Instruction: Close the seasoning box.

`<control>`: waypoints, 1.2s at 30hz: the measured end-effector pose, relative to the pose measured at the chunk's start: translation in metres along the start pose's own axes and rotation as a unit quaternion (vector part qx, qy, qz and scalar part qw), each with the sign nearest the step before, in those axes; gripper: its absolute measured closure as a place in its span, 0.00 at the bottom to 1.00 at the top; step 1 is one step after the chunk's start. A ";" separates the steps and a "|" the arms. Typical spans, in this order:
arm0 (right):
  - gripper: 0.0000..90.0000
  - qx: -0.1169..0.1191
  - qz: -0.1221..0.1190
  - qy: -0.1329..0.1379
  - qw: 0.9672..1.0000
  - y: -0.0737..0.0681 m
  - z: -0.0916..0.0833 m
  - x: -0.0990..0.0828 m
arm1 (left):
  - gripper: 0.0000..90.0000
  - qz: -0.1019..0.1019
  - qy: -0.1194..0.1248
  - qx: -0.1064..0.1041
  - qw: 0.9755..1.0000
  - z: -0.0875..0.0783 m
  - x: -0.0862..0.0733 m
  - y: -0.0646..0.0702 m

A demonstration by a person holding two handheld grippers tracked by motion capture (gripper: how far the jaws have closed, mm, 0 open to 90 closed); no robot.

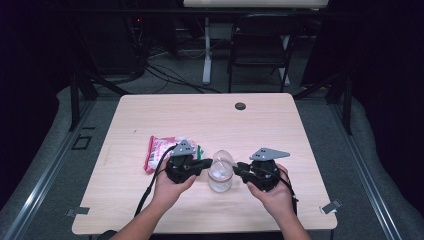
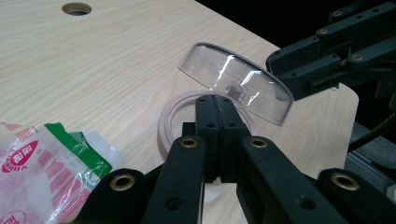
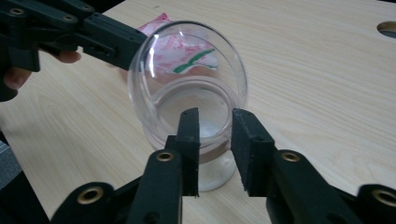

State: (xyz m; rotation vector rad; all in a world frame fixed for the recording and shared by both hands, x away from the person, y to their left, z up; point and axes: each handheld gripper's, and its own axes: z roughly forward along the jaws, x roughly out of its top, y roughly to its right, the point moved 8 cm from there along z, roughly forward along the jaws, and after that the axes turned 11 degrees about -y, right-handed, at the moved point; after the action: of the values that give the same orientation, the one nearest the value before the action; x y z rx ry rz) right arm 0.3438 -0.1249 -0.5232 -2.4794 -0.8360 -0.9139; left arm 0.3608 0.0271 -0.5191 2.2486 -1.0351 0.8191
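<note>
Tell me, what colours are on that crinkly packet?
The packet is white with pink-red print and a green strip; the left gripper view shows it best.

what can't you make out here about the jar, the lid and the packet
- Jar contents: something pale lies inside, but glare on the clear wall blurs it in the right gripper view and it is too small in the high view.
- Lid hinge: hidden behind the left gripper in its own view.
- Packet print: cut off by the frame edge, too small from above.

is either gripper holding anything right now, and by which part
The left gripper is shut on the jar at its rim, by the open lid. The right gripper holds nothing.
</note>
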 end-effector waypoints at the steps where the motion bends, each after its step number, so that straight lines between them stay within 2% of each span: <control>1: 0.77 0.003 -0.002 0.002 1.000 -0.001 -0.001 0.000 | 1.00 0.001 0.000 0.000 1.000 0.000 0.001 0.000; 2: 0.72 0.007 -0.003 0.006 1.000 -0.004 -0.003 0.000 | 1.00 0.005 0.002 0.000 1.000 0.000 0.002 0.001; 7: 0.65 0.006 -0.017 0.012 1.000 -0.008 -0.006 -0.001 | 1.00 0.008 0.005 -0.001 1.000 0.001 0.007 0.004; 10: 0.60 0.009 -0.020 0.012 1.000 -0.011 -0.006 -0.002 | 1.00 0.009 0.006 -0.005 1.000 0.002 0.010 0.006; 14: 0.57 0.001 -0.035 0.004 0.999 -0.015 -0.003 -0.005 | 1.00 0.010 0.009 -0.006 1.000 0.003 0.012 0.008; 16: 0.56 -0.010 -0.044 0.001 0.999 -0.016 -0.001 -0.006 | 1.00 0.012 0.008 -0.007 1.000 0.003 0.013 0.009; 22: 0.56 -0.032 -0.050 0.003 0.998 -0.017 0.004 -0.006 | 0.99 0.016 0.008 -0.007 1.000 0.004 0.013 0.010; 30: 0.57 -0.033 -0.045 0.002 0.998 -0.014 0.007 -0.007 | 0.97 0.016 0.003 -0.006 1.000 0.007 0.011 0.010; 36: 0.57 -0.030 -0.043 0.002 0.999 -0.014 0.007 -0.007 | 0.92 0.014 -0.003 0.005 1.000 0.009 0.009 0.005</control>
State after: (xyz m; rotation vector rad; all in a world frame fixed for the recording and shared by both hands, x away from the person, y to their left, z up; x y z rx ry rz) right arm 0.3337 -0.1132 -0.5309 -2.5083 -0.9336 -0.9855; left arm 0.3644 0.0140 -0.5184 2.2504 -1.0701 0.8307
